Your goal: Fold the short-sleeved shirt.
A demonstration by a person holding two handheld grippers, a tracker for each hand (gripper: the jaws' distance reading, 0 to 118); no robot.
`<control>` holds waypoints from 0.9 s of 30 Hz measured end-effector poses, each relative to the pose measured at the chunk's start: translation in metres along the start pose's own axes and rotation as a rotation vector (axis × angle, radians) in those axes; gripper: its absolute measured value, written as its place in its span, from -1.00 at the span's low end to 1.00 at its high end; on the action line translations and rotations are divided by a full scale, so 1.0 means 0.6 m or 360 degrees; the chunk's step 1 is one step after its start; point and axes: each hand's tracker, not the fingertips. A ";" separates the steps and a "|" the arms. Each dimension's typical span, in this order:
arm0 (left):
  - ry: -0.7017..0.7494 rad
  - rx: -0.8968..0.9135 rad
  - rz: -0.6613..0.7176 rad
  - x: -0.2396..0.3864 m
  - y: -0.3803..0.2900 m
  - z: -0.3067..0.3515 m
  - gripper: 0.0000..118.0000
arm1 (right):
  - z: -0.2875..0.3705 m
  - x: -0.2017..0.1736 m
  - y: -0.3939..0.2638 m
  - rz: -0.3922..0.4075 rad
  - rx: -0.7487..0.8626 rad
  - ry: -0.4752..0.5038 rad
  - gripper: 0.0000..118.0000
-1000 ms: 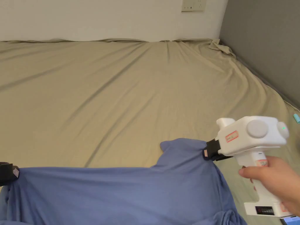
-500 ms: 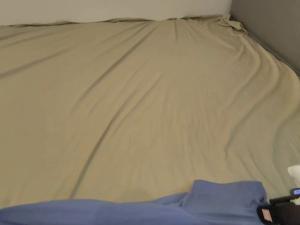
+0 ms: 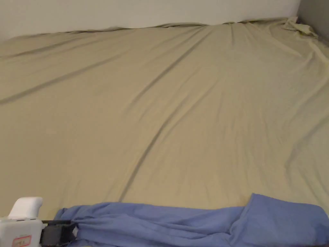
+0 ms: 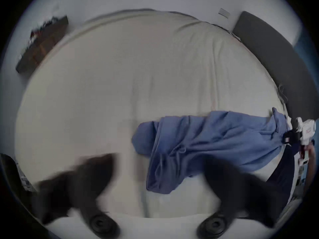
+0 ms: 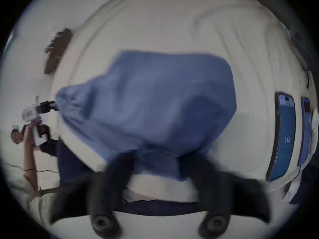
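Item: short-sleeved shirt on a bed, two hand-held claws.

1. Dark wooden furniture (image 4: 43,42): against the wall past the bed's far left corner, blurred in both gripper views.
2. Left claw (image 3: 74,230): bottom left of the head view, white body, black jaws pointing right at the shirt's left end. Its own view, blurred, shows the jaws spread wide apart, with the near end of the shirt lying in the gap between them and pressed by neither.
3. Bed (image 3: 160,112): a tan sheet with long diagonal creases, reaching back to the wall.
4. Short-sleeved shirt (image 3: 192,225): blue, strung out left to right along the near edge of the bed. It is bunched into folds at the left and broader and flatter at the right.
5. Right claw (image 4: 285,138): at the shirt's right end, with a hand (image 4: 310,149) on its handle. The fabric draws to a point at the black jaws. Its own view, blurred, shows the jaws closed in on a bunch of the blue cloth.
6. Grey headboard (image 4: 276,61): along the bed's right side.
7. Two phones (image 5: 284,135) (image 5: 305,130): side by side on the bed, right of the shirt and apart from it, with their screens lit.
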 end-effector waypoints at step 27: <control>-0.0881 0.0040 0.0728 -0.023 -0.029 -0.053 1.00 | 0.060 -0.085 -0.029 0.0020 0.0570 0.0857 -0.97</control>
